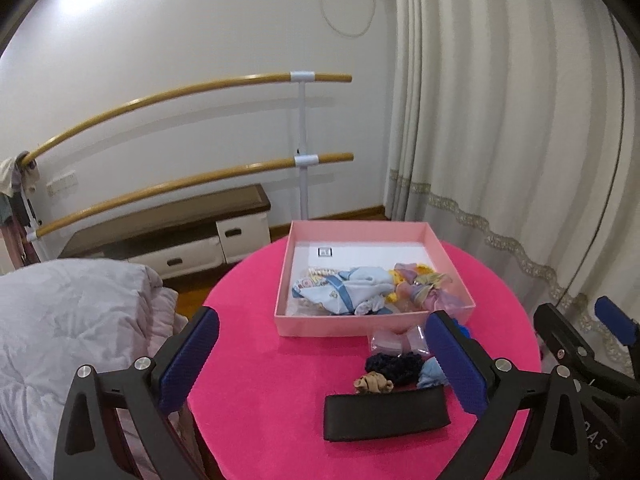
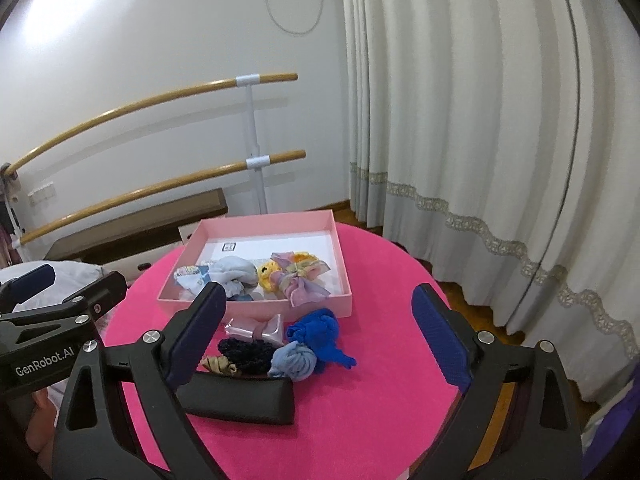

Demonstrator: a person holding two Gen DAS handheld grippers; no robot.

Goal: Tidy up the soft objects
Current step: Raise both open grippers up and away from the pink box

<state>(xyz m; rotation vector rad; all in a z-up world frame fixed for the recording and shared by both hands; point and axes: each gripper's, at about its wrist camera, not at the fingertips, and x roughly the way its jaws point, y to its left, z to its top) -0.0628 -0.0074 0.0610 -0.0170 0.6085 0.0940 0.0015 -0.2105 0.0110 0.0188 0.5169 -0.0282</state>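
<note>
An open pink box sits on the far half of the round pink table. It holds pale blue baby clothes, a yellow knit piece and a lilac bow. In front of the box lie a clear pink bow, a royal blue knit piece, a dark navy scrunchie, a light blue scrunchie, a beige scrunchie and a flat black band. My left gripper hangs open above these loose items. My right gripper is open too, holding nothing.
A bed with a pale quilt lies left of the table. Behind it stand a low cabinet and a two-rail wooden barre along the white wall. A long cream curtain hangs at the right.
</note>
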